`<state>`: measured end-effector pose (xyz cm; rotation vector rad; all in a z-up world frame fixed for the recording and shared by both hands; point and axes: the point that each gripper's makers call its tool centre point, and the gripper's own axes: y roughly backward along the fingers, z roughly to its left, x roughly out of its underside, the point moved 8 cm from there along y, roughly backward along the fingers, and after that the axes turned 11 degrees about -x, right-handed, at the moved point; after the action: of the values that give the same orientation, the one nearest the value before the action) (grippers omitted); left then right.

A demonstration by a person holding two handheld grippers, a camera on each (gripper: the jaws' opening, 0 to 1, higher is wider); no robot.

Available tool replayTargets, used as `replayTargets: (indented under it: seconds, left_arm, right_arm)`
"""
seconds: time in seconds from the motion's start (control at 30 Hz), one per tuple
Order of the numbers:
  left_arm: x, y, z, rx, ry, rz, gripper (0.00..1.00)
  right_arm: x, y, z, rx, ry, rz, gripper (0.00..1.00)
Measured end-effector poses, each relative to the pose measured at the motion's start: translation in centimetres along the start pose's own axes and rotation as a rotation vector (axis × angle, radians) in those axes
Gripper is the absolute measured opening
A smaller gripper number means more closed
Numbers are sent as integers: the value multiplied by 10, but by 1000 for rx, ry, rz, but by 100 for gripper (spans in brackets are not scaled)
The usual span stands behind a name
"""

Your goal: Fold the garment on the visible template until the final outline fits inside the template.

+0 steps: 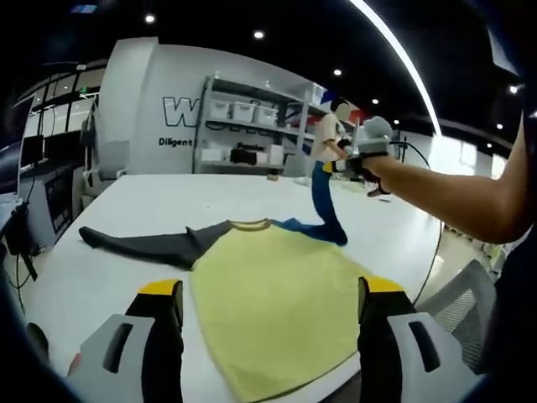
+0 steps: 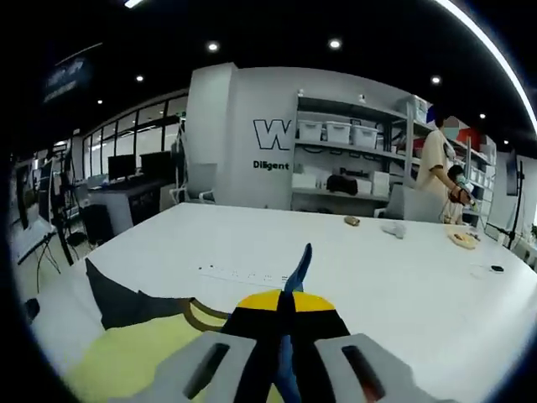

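Large white table [image 1: 126, 201] in a big room with black ceiling and small round lamps; grey wall with big letters, and one metal shelf rack [image 1: 252, 126] with white boxes at 12 o'clock. One person standing by the rack.

One shirt [image 1: 268, 302] lying flat on the table: yellow body, one dark grey sleeve [image 1: 143, 245] stretched toward 9 o'clock, one blue sleeve [image 1: 325, 206] lifted up at 1 o'clock. No template outline to make out on the white surface.

Left tongs [image 1: 268, 306] spread wide, hovering over the yellow body, holding nothing. Right tongs [image 2: 285, 319] pressed together, pinching the blue sleeve, which comes out between the yellow tips toward 12 o'clock. Same right tongs seen from the left gripper view at 2 o'clock, held by a bare arm [image 1: 453, 197].

Few small items [image 2: 394, 228] far on the table, too small to tell.
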<state>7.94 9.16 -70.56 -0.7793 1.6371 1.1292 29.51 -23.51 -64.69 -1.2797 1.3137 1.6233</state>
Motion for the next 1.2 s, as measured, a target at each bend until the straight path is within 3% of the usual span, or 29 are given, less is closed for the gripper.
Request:
replayTargets:
  seconds: [0.13, 0.27, 0.7, 1.2]
  left_arm:
    - [0, 0, 0, 2, 3, 1, 82]
    - [1, 0, 1, 1, 10, 8, 82]
    - [3, -1, 1, 2, 18, 22, 81]
    - [6, -2, -1, 3, 29, 44, 80]
  right_arm:
    - [-1, -11, 20, -42, 14, 3, 0]
    - [6, -31, 57, -124, 32, 26, 0]
    - [28, -63, 122, -265, 117, 99, 0]
    - [90, -94, 176, -379, 224, 254, 0]
